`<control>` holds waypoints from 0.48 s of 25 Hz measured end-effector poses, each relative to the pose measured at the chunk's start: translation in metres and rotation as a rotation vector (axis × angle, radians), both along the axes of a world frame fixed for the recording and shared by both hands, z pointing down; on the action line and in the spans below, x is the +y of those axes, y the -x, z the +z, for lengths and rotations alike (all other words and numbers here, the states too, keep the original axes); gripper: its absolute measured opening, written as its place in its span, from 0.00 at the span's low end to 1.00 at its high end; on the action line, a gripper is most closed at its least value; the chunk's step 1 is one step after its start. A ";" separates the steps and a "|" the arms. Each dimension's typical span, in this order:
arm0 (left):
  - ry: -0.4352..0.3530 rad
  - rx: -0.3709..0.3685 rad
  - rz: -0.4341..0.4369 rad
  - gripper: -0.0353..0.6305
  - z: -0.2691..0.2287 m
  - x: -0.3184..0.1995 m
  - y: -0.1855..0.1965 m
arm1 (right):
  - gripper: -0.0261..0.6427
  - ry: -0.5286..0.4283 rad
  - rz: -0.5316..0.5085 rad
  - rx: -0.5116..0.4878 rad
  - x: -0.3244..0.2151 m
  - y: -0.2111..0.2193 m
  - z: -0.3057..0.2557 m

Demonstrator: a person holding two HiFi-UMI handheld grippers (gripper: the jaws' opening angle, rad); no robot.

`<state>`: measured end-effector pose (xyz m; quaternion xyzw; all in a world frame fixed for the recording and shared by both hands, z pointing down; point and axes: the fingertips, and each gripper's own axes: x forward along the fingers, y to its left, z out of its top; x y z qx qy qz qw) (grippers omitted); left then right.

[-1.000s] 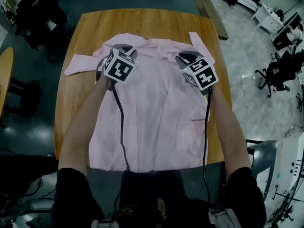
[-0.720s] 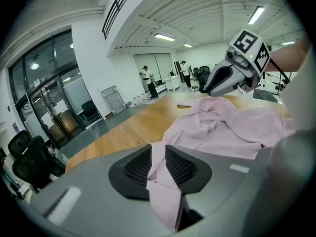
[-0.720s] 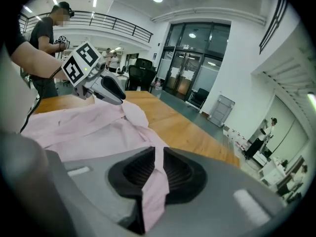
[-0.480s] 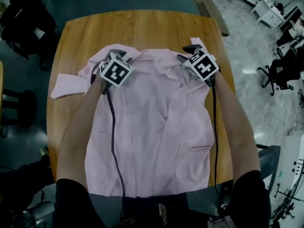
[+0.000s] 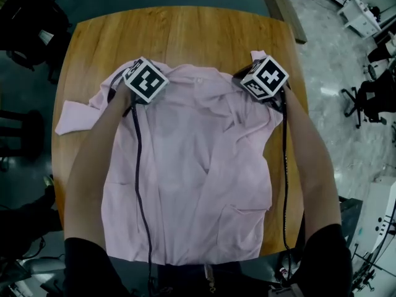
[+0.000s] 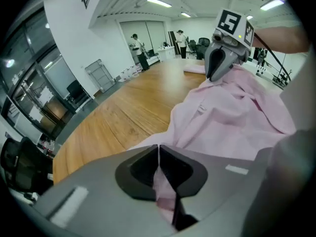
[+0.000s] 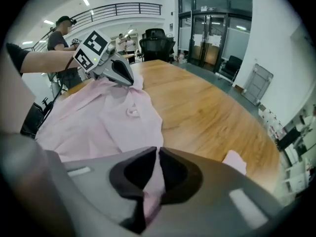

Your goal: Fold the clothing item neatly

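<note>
Pink shirt (image 5: 192, 166) laid flat on the wooden table (image 5: 185, 30), hem toward the person and possibly overhanging the near edge, which the dim head view left unclear. The shirt's body ran up the tabletop to the shoulders, where both grippers met it. The left gripper (image 6: 159, 149) had just brought its jaws together, and they pinched a fold of pink fabric at the left shoulder. The right gripper (image 7: 157, 152) had likewise just been closing, and its jaws were clamped on fabric at the right shoulder. The collar (image 5: 198, 73) lay between the two grippers. The left sleeve (image 5: 71, 117) trailed outward across the wood, while the right cuff (image 5: 257, 55) showed just past the right gripper. Beyond the table's far end, standing people (image 6: 140, 53) appeared in the left gripper view.
</note>
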<state>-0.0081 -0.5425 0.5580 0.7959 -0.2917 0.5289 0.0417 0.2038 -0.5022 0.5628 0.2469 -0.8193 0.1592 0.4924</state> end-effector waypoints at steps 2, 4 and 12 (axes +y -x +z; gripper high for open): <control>-0.057 0.026 -0.050 0.08 -0.017 -0.023 0.002 | 0.07 -0.092 0.036 -0.039 -0.022 0.006 -0.017; -0.101 0.043 -0.111 0.08 -0.028 -0.042 0.005 | 0.07 -0.200 0.097 -0.072 -0.047 0.010 -0.035; -0.247 0.064 -0.360 0.08 -0.039 -0.110 0.002 | 0.07 -0.462 0.303 -0.050 -0.104 0.013 -0.048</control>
